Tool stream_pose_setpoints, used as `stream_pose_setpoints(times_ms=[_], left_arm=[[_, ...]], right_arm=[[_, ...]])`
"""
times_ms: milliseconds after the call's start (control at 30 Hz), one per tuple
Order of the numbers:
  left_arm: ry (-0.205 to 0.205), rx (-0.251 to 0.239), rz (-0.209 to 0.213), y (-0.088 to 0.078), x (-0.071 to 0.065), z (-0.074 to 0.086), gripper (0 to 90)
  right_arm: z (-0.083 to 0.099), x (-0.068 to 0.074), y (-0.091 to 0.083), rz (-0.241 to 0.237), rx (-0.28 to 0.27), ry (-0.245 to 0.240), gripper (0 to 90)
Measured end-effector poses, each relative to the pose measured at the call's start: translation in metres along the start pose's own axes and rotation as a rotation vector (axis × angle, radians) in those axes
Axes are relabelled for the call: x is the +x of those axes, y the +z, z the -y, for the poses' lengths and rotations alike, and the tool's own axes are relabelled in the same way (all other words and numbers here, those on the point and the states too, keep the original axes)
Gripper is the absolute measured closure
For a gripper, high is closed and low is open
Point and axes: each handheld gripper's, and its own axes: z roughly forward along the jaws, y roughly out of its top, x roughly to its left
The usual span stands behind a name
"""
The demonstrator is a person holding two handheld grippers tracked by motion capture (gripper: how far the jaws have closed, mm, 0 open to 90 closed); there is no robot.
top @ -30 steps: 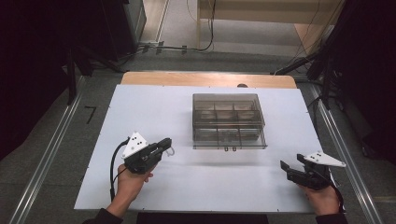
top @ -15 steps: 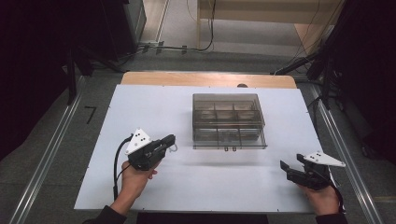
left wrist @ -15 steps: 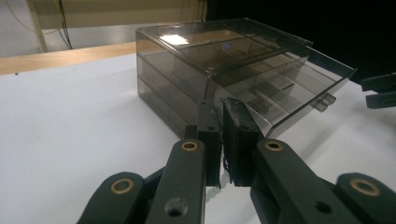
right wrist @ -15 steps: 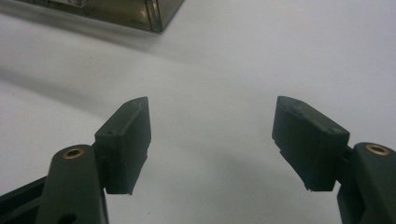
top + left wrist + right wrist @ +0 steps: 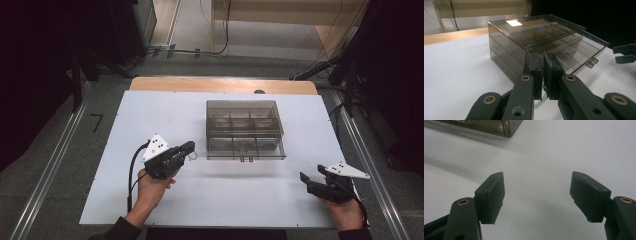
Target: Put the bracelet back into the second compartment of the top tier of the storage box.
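The bench (image 5: 150,115) is lying under a white sheet, with a strip of bare wood showing along its far edge, and it is taking up most of the floor space between two metal rails. On it, a little right of the middle and toward the far side, a smoky clear plastic organizer box (image 5: 244,129) is sitting flat, its inside split into small compartments and its lid down; seen along the left gripper's jaws, the box (image 5: 534,42) is standing just ahead of them with one corner turned toward the camera. The person's left hand (image 5: 150,187) is reaching in from the near edge and holding the left gripper (image 5: 189,148) just beside the box's near left corner, apart from it by a narrow gap. Its jaws are pressed together, and a short string of small white beads (image 5: 541,100) is hanging down from between them; whether the beads are truly pinched or only dangling there I cannot tell for sure, though they are sitting right in the seam. Well apart, near the bench's near right corner, the right hand (image 5: 345,210) is holding the right gripper (image 5: 306,181) low over the white sheet, its jaws spread wide with only bare sheet between them.
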Motion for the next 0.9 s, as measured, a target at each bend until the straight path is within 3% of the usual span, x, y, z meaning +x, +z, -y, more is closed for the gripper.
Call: stream_pose_setpoints(times_ms=[900], left_arm=[[0.002, -0.021, 0.018, 0.017, -0.009, -0.012, 86.3]], right_arm=[[0.0, 0.0, 0.001, -0.003, 0.008, 0.0, 26.5]])
